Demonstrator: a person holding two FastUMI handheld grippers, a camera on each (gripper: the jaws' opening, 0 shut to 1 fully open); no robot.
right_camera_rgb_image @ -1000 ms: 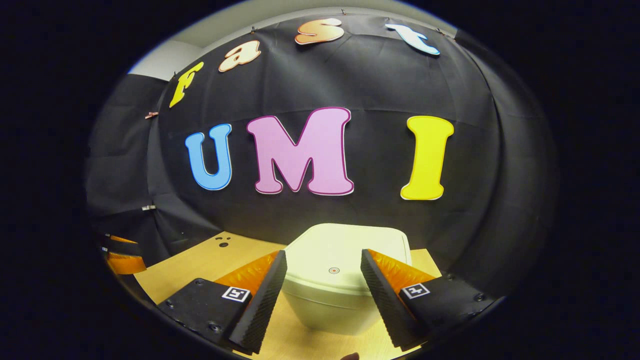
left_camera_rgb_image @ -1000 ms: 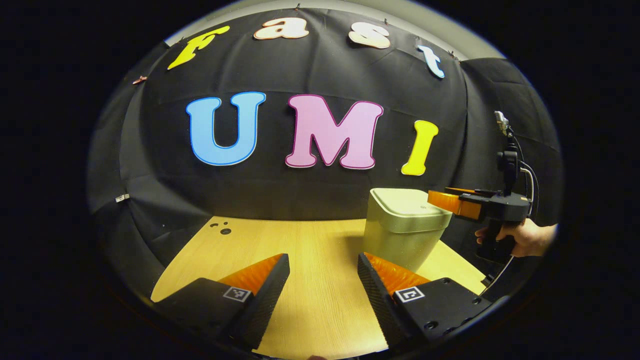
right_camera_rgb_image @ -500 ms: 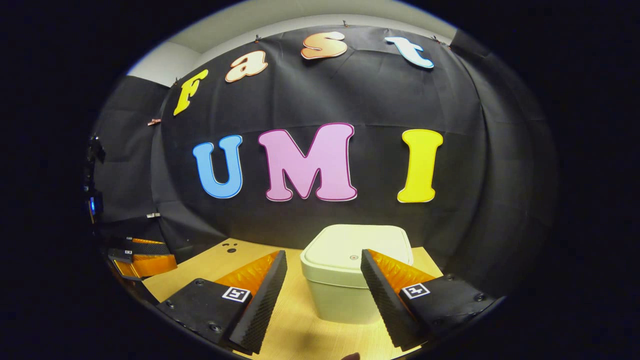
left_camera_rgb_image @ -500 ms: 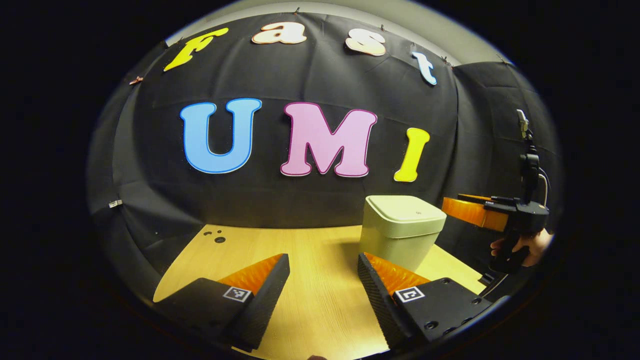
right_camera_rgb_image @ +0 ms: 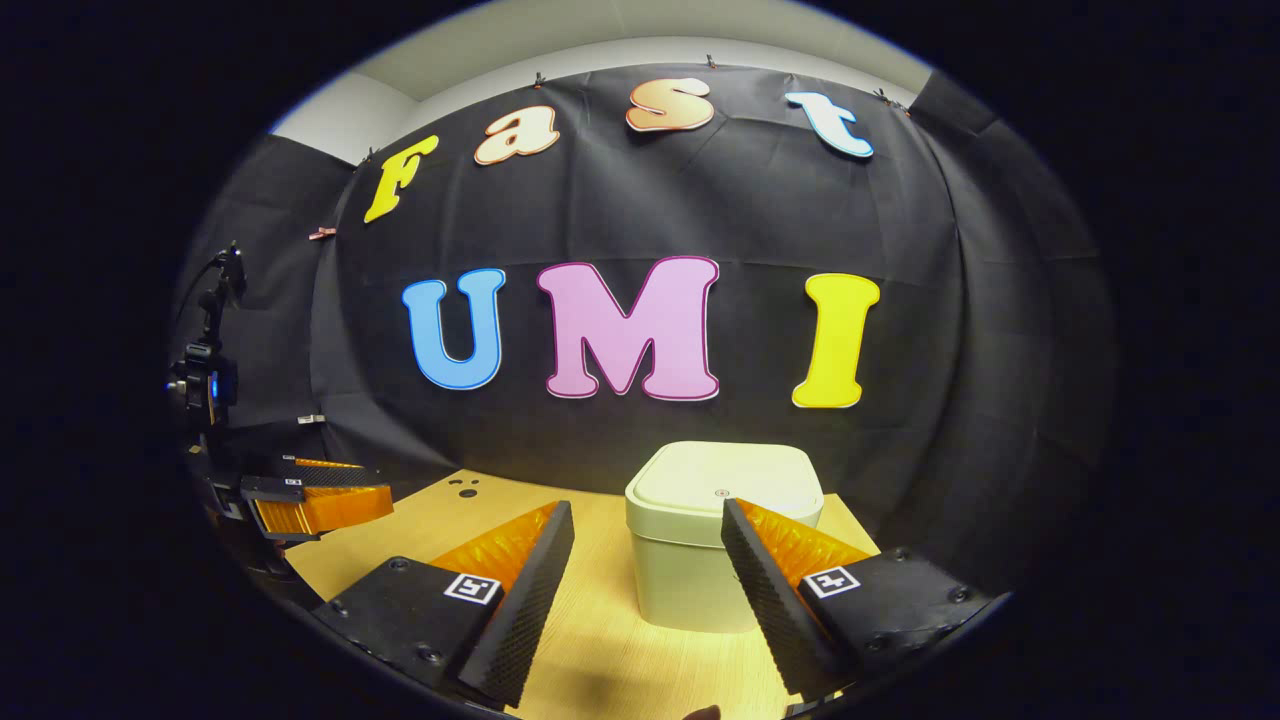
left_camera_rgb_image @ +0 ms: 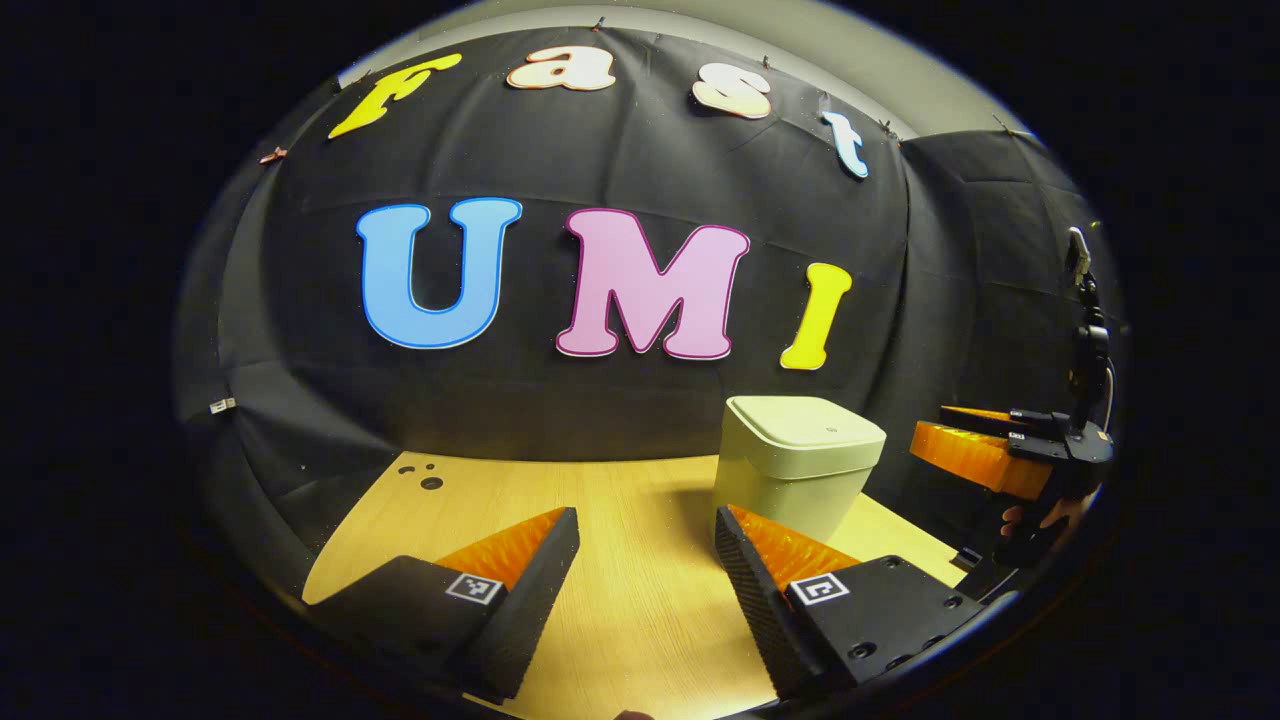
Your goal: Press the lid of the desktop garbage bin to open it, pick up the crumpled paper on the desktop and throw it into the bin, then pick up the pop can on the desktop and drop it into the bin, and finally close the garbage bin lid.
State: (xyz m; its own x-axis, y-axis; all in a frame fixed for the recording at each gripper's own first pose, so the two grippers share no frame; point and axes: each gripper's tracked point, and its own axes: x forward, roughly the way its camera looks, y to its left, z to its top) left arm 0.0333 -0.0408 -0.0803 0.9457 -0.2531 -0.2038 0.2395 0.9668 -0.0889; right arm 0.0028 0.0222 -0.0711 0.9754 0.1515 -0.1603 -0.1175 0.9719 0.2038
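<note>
My right gripper (right_camera_rgb_image: pixel 648 575) stands wide apart, holding nothing, fingers splayed above the light wooden tabletop (right_camera_rgb_image: pixel 600 660), and the pale cream square plastic desktop garbage bin (right_camera_rgb_image: pixel 720 545) sits just beyond the tips, a bit right of the gap's centre, its flat rounded lid (right_camera_rgb_image: pixel 725 482) down and flush, not touched by either finger. My left gripper (left_camera_rgb_image: pixel 645 575) is wide too, empty, over bare wood; in the left gripper view the bin (left_camera_rgb_image: pixel 795 475) stands ahead and off to the right, partly behind my right-side finger, well clear of the gap. Farther right there, the other gripper (left_camera_rgb_image: pixel 975 450) hangs near the bin's side with a hand (left_camera_rgb_image: pixel 1035 515) under it. No crumpled paper or pop can on the wood I can see, lid shut, so I judge the task is at or near its end. Risks, as I judge them: a careless sweep of either open finger could clip the light bin and tip or slide it, or bump the push lid and spring it open.
</note>
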